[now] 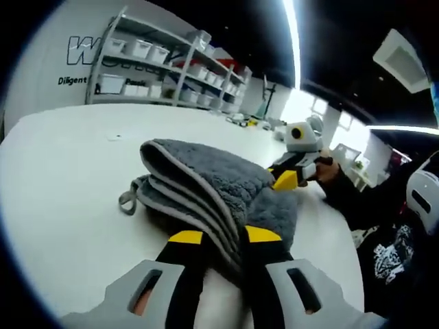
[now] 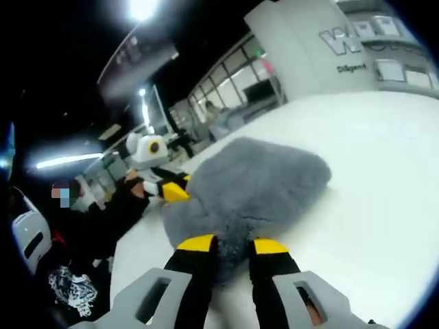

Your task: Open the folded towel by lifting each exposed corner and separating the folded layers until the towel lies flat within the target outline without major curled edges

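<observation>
A grey fluffy towel point(image 1: 206, 181) lies folded in several layers on the white table point(image 1: 68, 171), its piped edges stacked and a small loop tag point(image 1: 126, 202) at its left. My left gripper point(image 1: 225, 237) is shut on the near layers, with towel pinched between its yellow-tipped jaws. Across the towel, my right gripper point(image 1: 291, 175) bites the far side. In the right gripper view the towel point(image 2: 260, 178) bulges up ahead of me, and my right gripper point(image 2: 234, 245) is shut on its near edge. The left gripper point(image 2: 168, 188) grips the opposite side there.
Metal shelves point(image 1: 164, 68) with white bins stand against the wall beyond the table. A person in dark clothes point(image 1: 391, 240) stands at the table's right edge, and small items point(image 1: 247, 122) lie at the far edge. White tabletop point(image 2: 384, 171) stretches around the towel.
</observation>
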Motion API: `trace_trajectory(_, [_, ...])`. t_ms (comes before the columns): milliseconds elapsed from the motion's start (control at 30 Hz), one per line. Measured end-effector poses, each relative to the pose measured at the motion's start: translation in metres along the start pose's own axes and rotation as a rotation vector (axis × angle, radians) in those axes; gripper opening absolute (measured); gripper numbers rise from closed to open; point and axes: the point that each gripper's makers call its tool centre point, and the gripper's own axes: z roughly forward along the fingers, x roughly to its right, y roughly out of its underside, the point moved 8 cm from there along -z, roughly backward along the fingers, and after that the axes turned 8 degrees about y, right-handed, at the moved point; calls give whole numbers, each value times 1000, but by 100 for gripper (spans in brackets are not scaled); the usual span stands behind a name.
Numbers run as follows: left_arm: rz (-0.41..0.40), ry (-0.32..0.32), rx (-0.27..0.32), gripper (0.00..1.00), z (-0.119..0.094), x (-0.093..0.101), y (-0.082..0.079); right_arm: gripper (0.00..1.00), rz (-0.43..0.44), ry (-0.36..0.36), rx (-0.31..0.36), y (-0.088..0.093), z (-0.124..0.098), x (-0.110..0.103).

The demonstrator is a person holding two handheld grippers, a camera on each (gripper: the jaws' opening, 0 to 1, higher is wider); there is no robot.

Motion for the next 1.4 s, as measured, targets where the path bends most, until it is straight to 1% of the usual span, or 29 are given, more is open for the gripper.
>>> trace_trajectory(67, [45, -49, 19, 38, -1, -4, -3, 21, -14, 0, 4, 0, -1, 0])
trace_trajectory(100, [53, -69, 31, 45, -2, -5, -4, 23, -18, 1, 6, 0, -1, 0])
trace_trajectory(133, [59, -77, 38, 57, -2, -6, -5, 27, -25, 1, 9, -1, -1, 0])
trace_trajectory(200, [82, -104, 72, 77, -3, -7, -9, 38, -47, 12, 28, -3, -3, 1])
trace_trajectory(233, [88, -111, 85, 90, -3, -7, -10, 46, -58, 22, 43, -5, -4, 2])
trace_trajectory(267, [94, -120, 91, 97, -3, -7, -11, 63, -75, 31, 58, -6, -4, 2])
trace_trajectory(300, [101, -132, 98, 99, -3, -7, -12, 80, -94, 44, 76, -8, -4, 3])
trace_trajectory(333, [108, -148, 99, 100, -5, -8, -12, 99, -122, 58, 108, -12, -3, 2])
trace_trajectory(367, [105, -185, 109, 100, -6, -10, -13, 93, -161, 73, 138, -16, -5, 2])
trace_trajectory(400, [127, -223, 115, 100, -8, -13, -14, 100, -163, 101, 158, -19, -7, 1])
trace_trajectory(433, [144, -254, 121, 100, -11, -15, -16, 98, -152, 114, 187, -23, -8, 0])
trace_trajectory(467, [150, -269, 142, 100, -13, -16, -18, 100, -156, 110, 186, -25, -11, 0])
trace_trajectory(533, [121, -263, 165, 100, -17, -16, -19, 100, -148, 103, 196, -27, -13, 3])
trace_trajectory(600, [122, -259, 177, 100, -18, -14, -20, 100, -134, 109, 201, -28, -13, 4])
trace_trajectory(667, [125, -261, 178, 100, -20, -19, -22, 100, -136, 125, 197, -27, -13, 5])
trace_trajectory(733, [129, -262, 173, 100, -19, -19, -22, 100, -144, 133, 194, -26, -12, 4])
trace_trajectory(800, [131, -262, 169, 100, -19, -18, -21, 100, -142, 136, 192, -25, -12, 4])
trace_trajectory(1000, [141, -289, 174, 100, -20, -20, -23, 100, -150, 140, 189, -22, -11, 1])
trace_trajectory(1167, [150, -279, 178, 100, -17, -17, -24, 99, -152, 147, 184, -20, -10, 1])
trace_trajectory(1267, [157, -277, 178, 100, -15, -16, -24, 99, -178, 172, 167, -18, -8, 3])
trace_trajectory(1400, [168, -280, 172, 100, -14, -16, -24, 98, -190, 178, 155, -17, -7, 5])
